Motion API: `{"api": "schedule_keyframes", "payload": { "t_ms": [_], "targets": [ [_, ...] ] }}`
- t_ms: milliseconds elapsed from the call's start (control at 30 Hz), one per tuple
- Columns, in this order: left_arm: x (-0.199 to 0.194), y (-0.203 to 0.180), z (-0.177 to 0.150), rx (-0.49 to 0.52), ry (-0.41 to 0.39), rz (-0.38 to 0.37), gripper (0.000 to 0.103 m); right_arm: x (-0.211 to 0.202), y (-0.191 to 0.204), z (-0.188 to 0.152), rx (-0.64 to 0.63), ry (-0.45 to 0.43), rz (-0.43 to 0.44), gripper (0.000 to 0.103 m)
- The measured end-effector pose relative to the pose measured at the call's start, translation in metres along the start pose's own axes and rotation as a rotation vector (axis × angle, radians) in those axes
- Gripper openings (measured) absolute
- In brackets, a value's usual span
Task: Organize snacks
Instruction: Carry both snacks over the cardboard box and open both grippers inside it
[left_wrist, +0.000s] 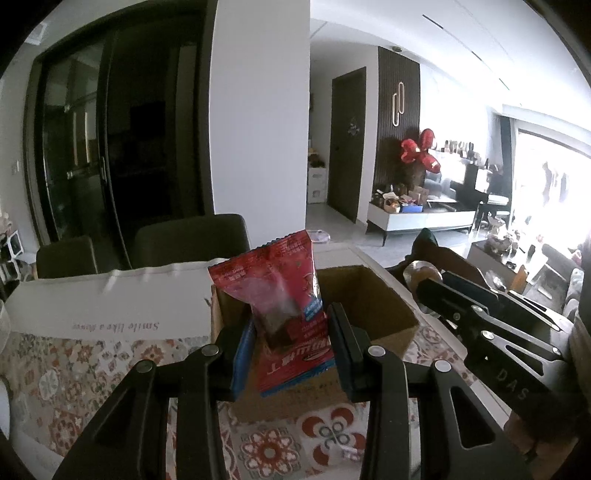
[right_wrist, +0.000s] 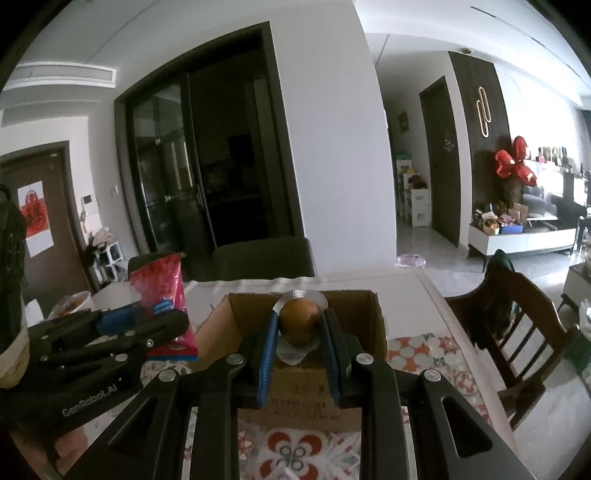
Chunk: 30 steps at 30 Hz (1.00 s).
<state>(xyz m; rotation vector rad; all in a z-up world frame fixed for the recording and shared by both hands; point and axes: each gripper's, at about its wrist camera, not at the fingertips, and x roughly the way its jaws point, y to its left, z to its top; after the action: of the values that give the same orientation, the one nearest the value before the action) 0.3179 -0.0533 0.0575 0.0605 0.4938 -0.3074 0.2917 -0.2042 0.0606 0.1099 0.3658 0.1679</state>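
Observation:
My left gripper (left_wrist: 291, 343) is shut on a red snack packet (left_wrist: 280, 295) and holds it upright just in front of an open brown cardboard box (left_wrist: 384, 310). The packet also shows at the left of the right wrist view (right_wrist: 166, 295). My right gripper (right_wrist: 299, 339) is shut on a round brown snack in clear wrap (right_wrist: 299, 319) and holds it above the near edge of the same box (right_wrist: 362, 325). The right gripper shows at the right of the left wrist view (left_wrist: 424, 284). The box's floor is hidden.
The box stands on a table with a patterned red-and-white cloth (left_wrist: 74, 384). A white box lettered "Smile like a flower" (left_wrist: 110, 310) lies to the left. Dark chairs (left_wrist: 192, 240) stand behind the table, and a wooden chair (right_wrist: 517, 325) at the right.

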Motion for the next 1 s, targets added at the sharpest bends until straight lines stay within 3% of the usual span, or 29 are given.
{"api": "schedule_keyframes", "payload": {
  "t_ms": [667, 900, 1000],
  "targets": [
    [0.085, 0.012, 0.015, -0.023, 0.152, 0.005, 0.038, 0.079, -0.016, 0.016, -0.006, 0.114, 0.0, 0.025],
    [0.087, 0.01, 0.015, -0.008, 0.152, 0.033, 0.054, 0.092, -0.022, 0.014, 0.006, 0.157, 0.003, 0.027],
    [0.079, 0.009, 0.012, -0.004, 0.14, 0.047, 0.061, 0.09, -0.022, 0.011, 0.012, 0.164, 0.002, 0.039]
  ]
}}
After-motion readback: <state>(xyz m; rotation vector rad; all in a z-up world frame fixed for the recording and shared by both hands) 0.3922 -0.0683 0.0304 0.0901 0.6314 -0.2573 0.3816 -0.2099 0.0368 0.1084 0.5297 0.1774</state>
